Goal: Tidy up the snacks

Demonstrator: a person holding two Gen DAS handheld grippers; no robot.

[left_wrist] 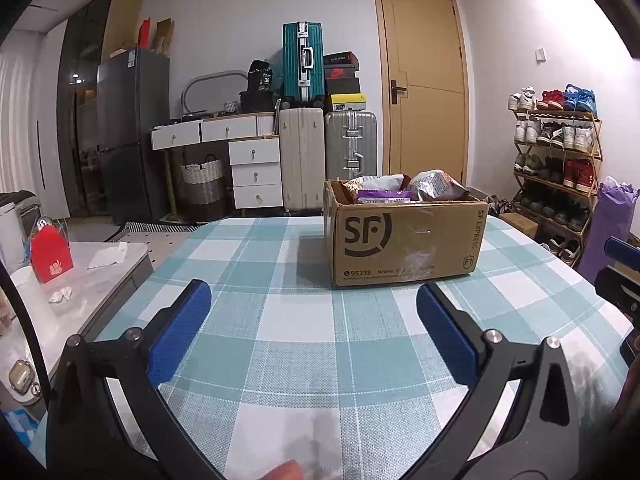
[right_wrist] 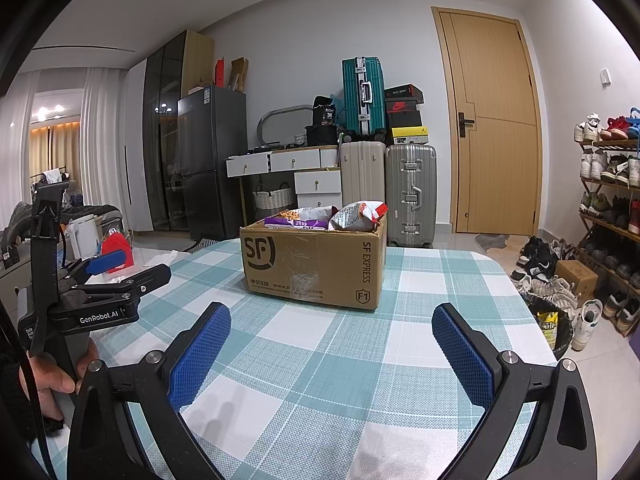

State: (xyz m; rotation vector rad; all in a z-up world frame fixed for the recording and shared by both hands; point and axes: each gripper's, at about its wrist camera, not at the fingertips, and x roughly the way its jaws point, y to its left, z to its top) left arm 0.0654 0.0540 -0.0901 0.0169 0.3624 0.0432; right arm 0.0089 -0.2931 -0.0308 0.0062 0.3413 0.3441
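Sitting dead ahead of both wide-open, empty grippers, the SF Express cardboard box [left_wrist: 404, 236] of snack packets [right_wrist: 320, 216] stands mid-table [left_wrist: 280, 320], broad printed face toward them, right gripper [right_wrist: 332, 352] looking marginally nearer than left gripper [left_wrist: 314, 328].

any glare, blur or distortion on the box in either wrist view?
Left wrist: strong fisheye bend at the edges; tape on the cardboard box glares, washing out part of the web address; the box casts a shadow to its left on the tablecloth. Right wrist: same bending, tape sheen milder, print sharp; both tongs' blue pads in focus.
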